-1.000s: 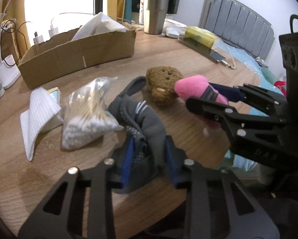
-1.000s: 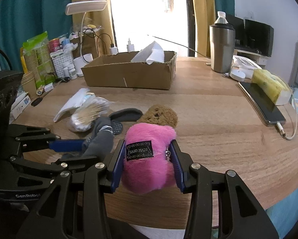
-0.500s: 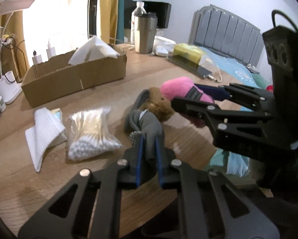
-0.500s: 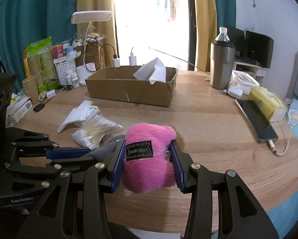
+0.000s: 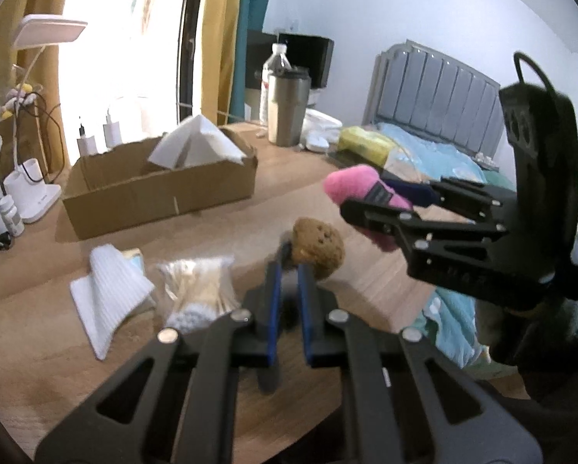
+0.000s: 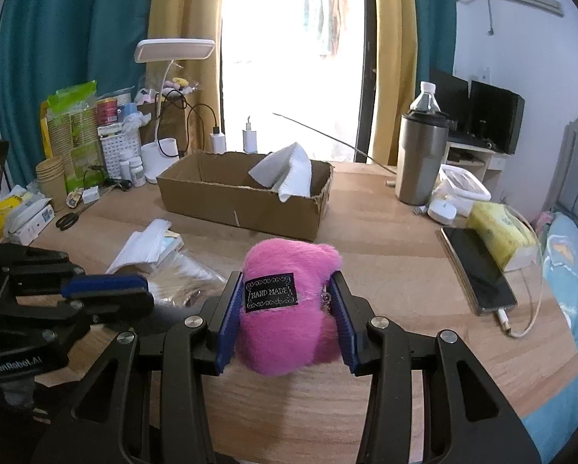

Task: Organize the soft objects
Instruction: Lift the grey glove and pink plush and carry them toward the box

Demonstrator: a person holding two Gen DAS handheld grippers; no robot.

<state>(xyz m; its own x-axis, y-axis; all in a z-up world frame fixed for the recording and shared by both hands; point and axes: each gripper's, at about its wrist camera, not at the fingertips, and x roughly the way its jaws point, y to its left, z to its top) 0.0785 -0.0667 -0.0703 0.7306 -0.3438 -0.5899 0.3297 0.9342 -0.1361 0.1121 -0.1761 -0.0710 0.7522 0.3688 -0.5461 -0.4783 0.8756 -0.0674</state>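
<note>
1. The right hand-held gripper (image 6: pixel 285 319) is clamped on a pink plush toy (image 6: pixel 285 309) with a black "HAND MADE" label; the toy hangs clear above the wooden counter (image 6: pixel 385 239); the left wrist view shows the same gripper (image 5: pixel 366 201) near the counter's bed-side edge.
2. The left hand-held gripper (image 5: pixel 289 301) is clenched tight on a dark grey fabric piece (image 5: pixel 289 311), blurred between its blue pads; what the piece is cannot be told.
3. Just beyond its fingertips a brown plush toy (image 5: pixel 318 247) lies on the counter.
4. Left of that sit a clear bag of cotton swabs (image 5: pixel 200 294) and a folded white cloth (image 5: pixel 107 301), side by side.
5. Farther back stands an open cardboard box (image 6: pixel 242 197) with white tissue (image 6: pixel 285 174) poking out at one end; the counter between the pink toy and the box is bare.
6. To the right are a steel tumbler (image 6: pixel 422 158), a yellow packet (image 6: pixel 501 232) and a phone (image 6: pixel 478 270) on its cable.
7. A desk lamp (image 6: pixel 173 50) and chargers crowd the back edge.
</note>
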